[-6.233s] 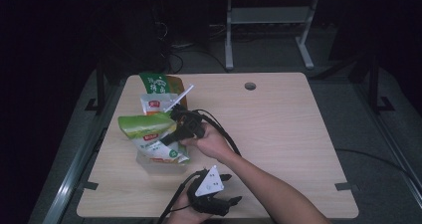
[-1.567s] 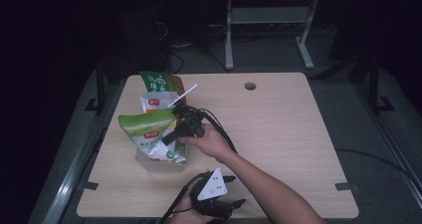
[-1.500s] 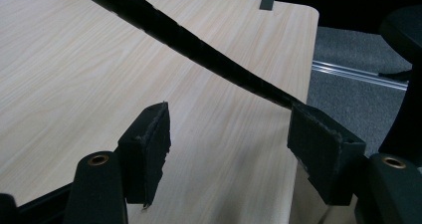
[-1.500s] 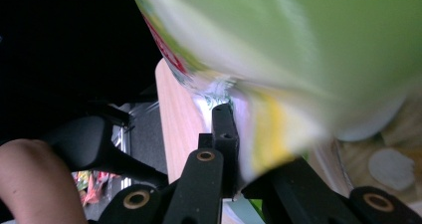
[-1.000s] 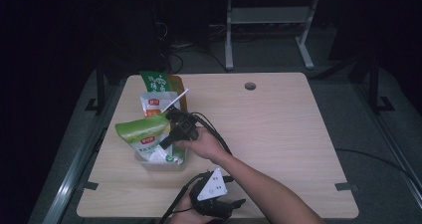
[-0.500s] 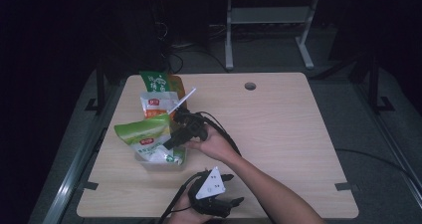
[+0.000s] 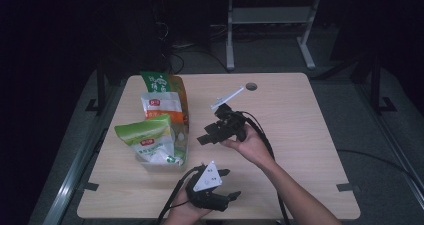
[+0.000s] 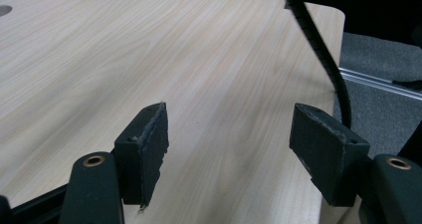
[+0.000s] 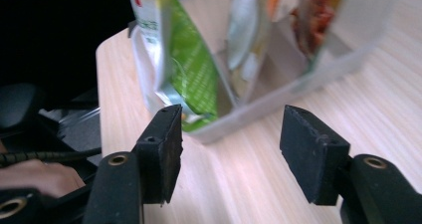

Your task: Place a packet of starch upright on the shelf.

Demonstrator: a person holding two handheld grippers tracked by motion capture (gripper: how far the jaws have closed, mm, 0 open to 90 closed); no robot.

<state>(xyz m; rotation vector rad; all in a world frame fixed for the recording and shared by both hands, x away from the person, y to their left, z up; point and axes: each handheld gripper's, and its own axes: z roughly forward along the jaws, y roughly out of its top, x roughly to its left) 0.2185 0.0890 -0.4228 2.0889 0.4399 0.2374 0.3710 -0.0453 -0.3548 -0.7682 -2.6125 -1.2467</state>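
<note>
My right gripper [image 7: 206,137] hangs over the middle of the table [image 7: 300,135] with its jaws apart and nothing between them, and it looks toward the clear bin [image 9: 318,69] of snack bags, which stands just to its left. The green bag [image 7: 146,135] stands upright at the near end of this bin, and the bin's long axis runs away from me, so I judge that the right hand is the nearer one for it. My left gripper [image 7: 227,197] rests near the front edge, jaws also apart and empty, pointing across bare wood.
</note>
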